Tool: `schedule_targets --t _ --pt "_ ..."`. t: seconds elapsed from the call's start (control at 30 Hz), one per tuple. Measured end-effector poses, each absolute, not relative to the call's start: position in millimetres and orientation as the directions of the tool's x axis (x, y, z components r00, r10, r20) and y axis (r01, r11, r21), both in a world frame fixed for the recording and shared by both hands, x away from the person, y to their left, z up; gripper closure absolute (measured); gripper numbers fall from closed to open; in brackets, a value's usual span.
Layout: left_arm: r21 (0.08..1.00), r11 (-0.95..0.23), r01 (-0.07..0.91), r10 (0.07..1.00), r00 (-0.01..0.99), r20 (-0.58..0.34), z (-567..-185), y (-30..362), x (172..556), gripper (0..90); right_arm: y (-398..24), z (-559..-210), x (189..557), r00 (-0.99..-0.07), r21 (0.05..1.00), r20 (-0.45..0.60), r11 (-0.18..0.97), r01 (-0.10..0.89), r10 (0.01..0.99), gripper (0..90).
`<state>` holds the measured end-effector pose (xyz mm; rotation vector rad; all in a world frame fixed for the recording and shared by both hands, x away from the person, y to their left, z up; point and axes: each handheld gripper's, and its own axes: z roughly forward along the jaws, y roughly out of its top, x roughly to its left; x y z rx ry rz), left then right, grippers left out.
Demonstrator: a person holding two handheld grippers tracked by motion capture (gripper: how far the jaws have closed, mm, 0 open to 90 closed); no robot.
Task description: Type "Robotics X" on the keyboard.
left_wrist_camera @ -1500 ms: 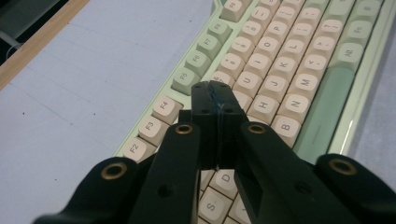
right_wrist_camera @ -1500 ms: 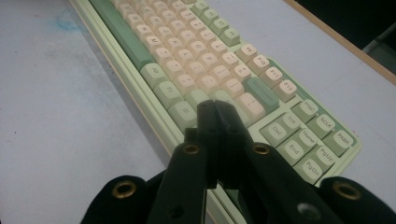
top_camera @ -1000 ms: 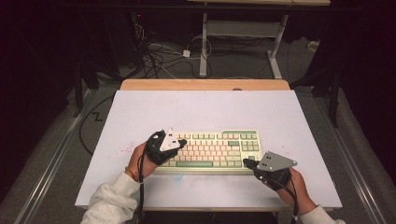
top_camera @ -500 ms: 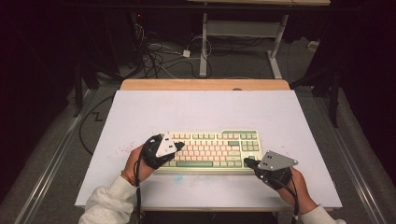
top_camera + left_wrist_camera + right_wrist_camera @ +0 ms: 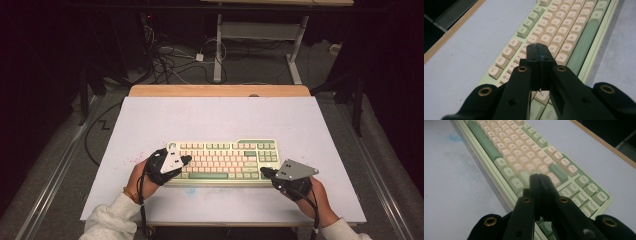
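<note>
- Change vs a second ago: left gripper slid a little along the left end of the keyboard, tip now over the letter rows; right gripper has not budged at the keyboard's near right corner.
- Keyboard itself sits exactly where it was, square to us, near-centre of the desk.
- Left jaws pressed together, pinching nothing; in the left gripper view the closed tip hangs over the keys around G/T, can't tell if it touches.
- Right jaws also pressed together, empty; in the right gripper view the tip sits over the keys by the green Enter key.
- Our read: we're using closed tips as fingers to press keys; the left is moving to its next key, the right waits. Typing looks under way, and we can't judge how far along.
- Surface: pale sheet over a wooden top, wood strip showing at the far edge; faint pink and blue smudges near the keyboard's front.
- Room: dark, grey floor, tangle of cables and a white table frame behind the desk.
</note>
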<state>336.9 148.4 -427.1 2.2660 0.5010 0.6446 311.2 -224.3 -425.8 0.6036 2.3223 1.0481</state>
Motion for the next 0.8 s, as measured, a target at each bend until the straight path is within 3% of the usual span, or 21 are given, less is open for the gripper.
schedule_targets --t 0.8 --pt "0.714 -0.674 0.192 0.534 0.793 0.292 -437 166 324 87.5 -197 -417 336 -0.79 0.78 -0.265 0.604 0.162 0.554 90.0"
